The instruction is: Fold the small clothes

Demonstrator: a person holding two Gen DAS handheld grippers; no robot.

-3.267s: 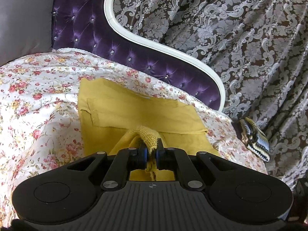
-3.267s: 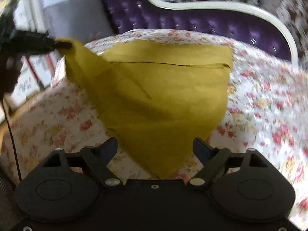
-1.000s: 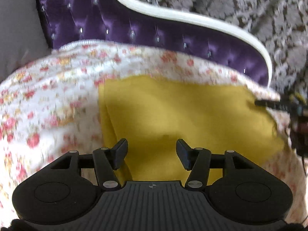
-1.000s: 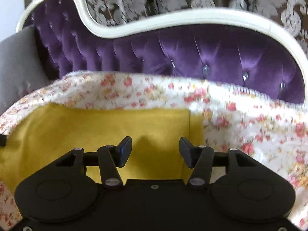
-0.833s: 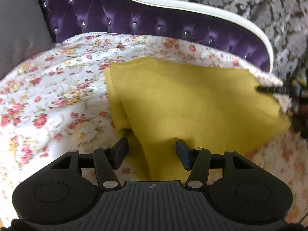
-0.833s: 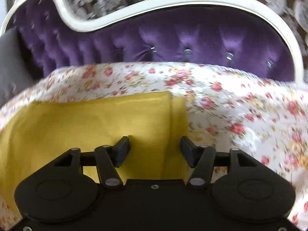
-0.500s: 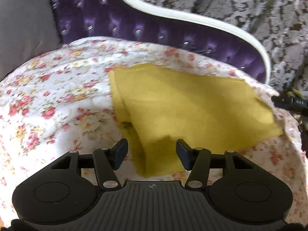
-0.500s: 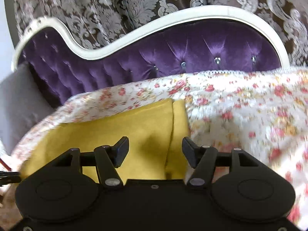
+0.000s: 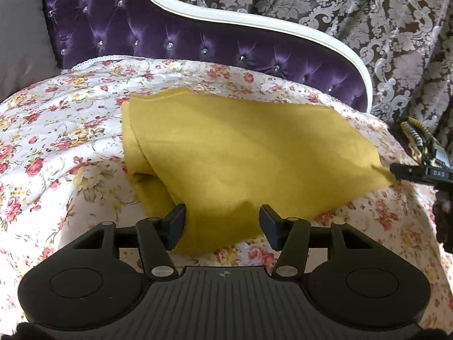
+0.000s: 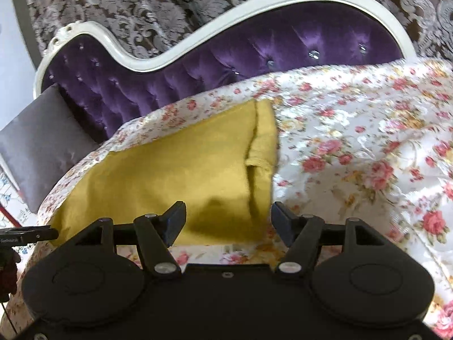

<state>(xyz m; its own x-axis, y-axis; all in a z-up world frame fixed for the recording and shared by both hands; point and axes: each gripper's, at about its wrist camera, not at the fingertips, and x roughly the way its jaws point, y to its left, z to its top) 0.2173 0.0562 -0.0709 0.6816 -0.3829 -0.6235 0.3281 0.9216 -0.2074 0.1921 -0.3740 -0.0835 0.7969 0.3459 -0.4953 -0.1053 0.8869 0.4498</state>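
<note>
The mustard-yellow folded cloth garment [image 9: 240,153] lies flat on the floral bedspread [image 9: 56,147], its layered edge showing. My left gripper [image 9: 222,222] is spread above its near edge, holding nothing. My right gripper [image 10: 228,222] has just been widening, also empty.

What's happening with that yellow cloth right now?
Left gripper open, right gripper just opening, both empty. Yellow garment folded on floral cover. Nothing blocking.

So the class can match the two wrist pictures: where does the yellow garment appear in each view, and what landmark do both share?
Left wrist: yellow garment fills the centre, its near edge between the open left gripper fingers.
Right wrist: garment lies left of centre, ahead of the right gripper.
Shared landmark: purple headboard.
</note>
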